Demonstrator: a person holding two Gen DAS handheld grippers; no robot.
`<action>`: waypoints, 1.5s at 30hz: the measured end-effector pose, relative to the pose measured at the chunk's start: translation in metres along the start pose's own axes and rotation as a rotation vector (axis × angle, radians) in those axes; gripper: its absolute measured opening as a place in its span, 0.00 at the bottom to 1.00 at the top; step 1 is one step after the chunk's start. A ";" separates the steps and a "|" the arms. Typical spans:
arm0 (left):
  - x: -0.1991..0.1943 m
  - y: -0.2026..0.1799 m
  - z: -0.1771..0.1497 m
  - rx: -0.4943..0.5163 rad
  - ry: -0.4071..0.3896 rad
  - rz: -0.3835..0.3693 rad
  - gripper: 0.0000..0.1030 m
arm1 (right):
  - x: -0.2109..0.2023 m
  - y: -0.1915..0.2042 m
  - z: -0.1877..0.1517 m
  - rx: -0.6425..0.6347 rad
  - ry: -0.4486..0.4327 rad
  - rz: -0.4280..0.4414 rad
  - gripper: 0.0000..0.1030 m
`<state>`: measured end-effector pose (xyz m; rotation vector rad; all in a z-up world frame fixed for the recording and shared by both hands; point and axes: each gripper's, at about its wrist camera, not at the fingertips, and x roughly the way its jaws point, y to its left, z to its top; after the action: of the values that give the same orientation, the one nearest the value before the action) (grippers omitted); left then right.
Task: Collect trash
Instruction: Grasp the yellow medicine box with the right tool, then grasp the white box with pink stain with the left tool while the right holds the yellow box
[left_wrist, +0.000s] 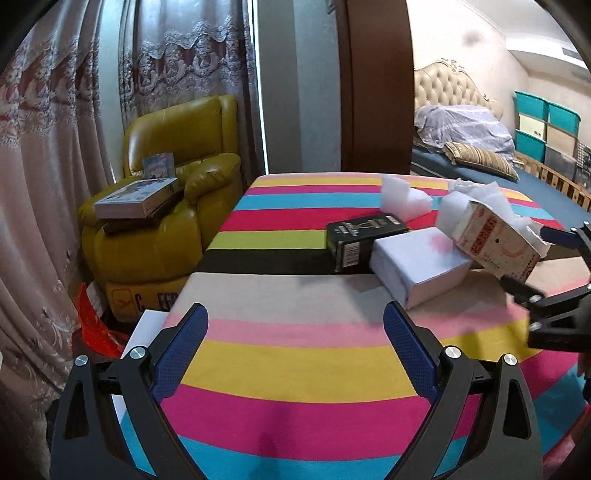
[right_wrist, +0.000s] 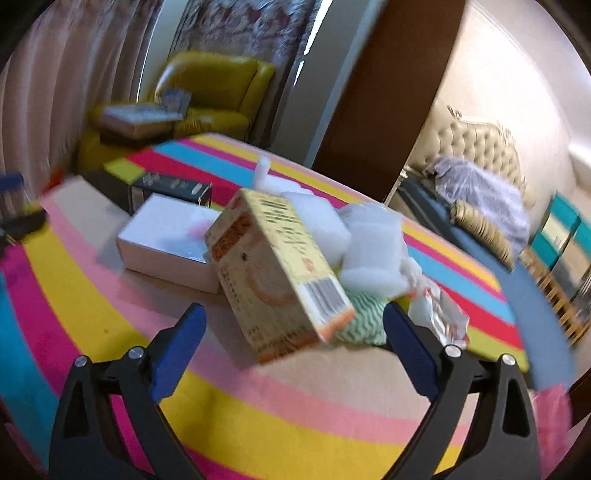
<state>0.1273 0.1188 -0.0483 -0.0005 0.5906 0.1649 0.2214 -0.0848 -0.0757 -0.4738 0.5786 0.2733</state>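
Fingers: right gripper (right_wrist: 293, 347) jaws wide, nothing clamped; left gripper (left_wrist: 295, 352) spread, empty. Item: yellow carton (right_wrist: 277, 273), tilted on trash pile atop striped tablecloth (right_wrist: 258, 417), between right jaws. Step: approach/pre-grasp judged. Next: closure on carton req'd.

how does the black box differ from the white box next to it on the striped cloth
The black box is dark with printed labels; the white box is plain and pale, with a faint pink patch on top. The black box looks narrower and sits farther back; the white box is broader and nearer. Both lie flat on the striped cloth, closed.
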 end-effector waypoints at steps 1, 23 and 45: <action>0.000 0.006 0.000 -0.019 0.004 0.001 0.87 | 0.006 0.008 0.004 -0.038 0.010 -0.029 0.93; 0.040 -0.065 0.017 0.004 0.134 -0.172 0.87 | -0.041 -0.080 -0.024 0.281 -0.087 0.129 0.58; 0.105 -0.146 0.046 -0.029 0.245 -0.109 0.87 | -0.072 -0.134 -0.077 0.451 -0.130 0.191 0.59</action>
<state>0.2613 -0.0069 -0.0755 -0.0819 0.8305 0.0680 0.1785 -0.2467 -0.0431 0.0352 0.5391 0.3419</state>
